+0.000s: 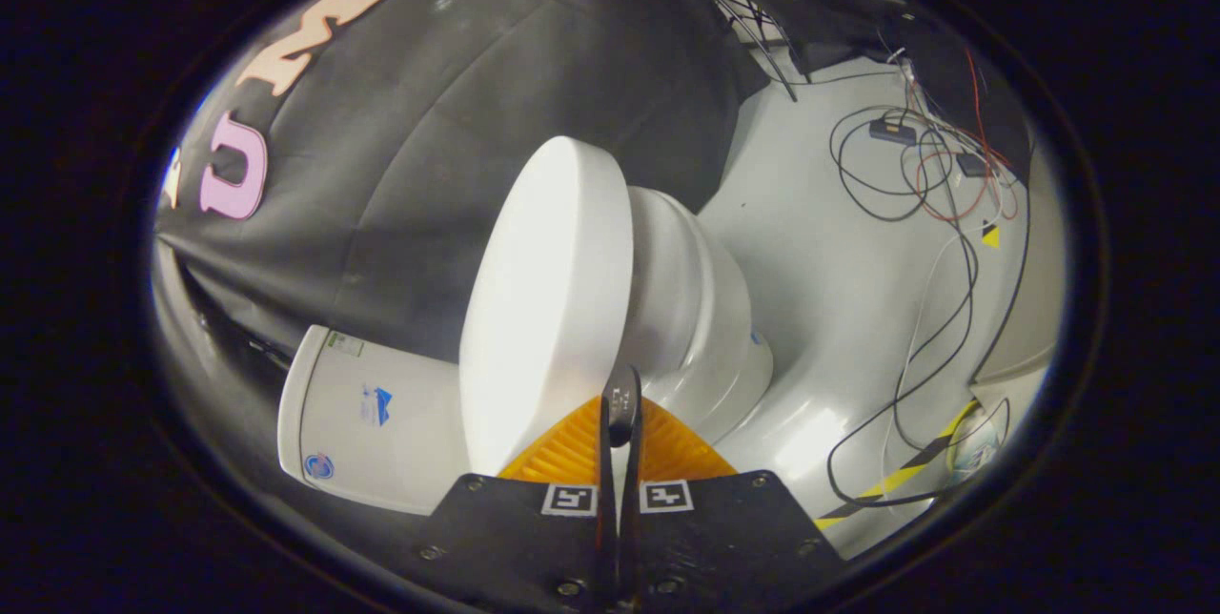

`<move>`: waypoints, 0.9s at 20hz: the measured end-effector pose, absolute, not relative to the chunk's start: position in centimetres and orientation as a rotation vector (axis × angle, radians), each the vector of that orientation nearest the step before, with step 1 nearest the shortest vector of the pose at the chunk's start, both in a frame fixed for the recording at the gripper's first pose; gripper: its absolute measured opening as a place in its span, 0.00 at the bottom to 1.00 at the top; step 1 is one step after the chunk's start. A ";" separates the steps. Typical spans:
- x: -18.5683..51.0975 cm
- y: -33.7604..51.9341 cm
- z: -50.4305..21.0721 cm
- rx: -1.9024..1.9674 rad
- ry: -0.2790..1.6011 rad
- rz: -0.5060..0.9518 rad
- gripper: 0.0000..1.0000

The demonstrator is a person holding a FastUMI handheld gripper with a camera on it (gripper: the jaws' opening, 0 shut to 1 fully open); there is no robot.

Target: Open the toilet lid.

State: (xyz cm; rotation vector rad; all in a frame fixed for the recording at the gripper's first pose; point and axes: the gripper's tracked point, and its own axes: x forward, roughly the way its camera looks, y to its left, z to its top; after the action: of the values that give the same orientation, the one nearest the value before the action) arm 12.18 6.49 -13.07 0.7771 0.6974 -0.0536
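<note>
A white toilet stands ahead, seen rolled on its side. Its smooth oval lid (548,309) faces the black cloth, and the bowl (701,318) bulges out on the other side of it. The tank (367,419), with small stickers, lies beside the lid near my fingers. My gripper (621,409) is shut, its two fingers pressed together with nothing visibly between them. Their tips rest at the lid's rim, right at the shadowed seam between lid and bowl. I cannot tell whether the lid is lifted off the bowl at all.
Beyond the bowl a pale grey floor (839,280) carries loose black, white and red cables (915,175). A yellow-and-black tape strip (905,476) runs along the floor near my gripper's body. Black cloth (429,147) hangs behind the toilet.
</note>
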 end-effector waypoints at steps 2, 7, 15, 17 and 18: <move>12.2 6.9 -12.0 0.745 0.683 -0.036 0.02; 12.0 7.9 -9.8 0.698 0.646 -0.003 0.02; 11.3 10.4 -5.4 0.656 0.598 0.064 0.02; 11.1 10.8 -4.5 0.608 0.584 0.066 0.02; 11.0 11.1 -4.1 0.582 0.574 0.071 0.02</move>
State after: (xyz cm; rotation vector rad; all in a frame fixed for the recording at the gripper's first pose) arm 10.98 11.09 -4.10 0.5815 0.5742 0.0711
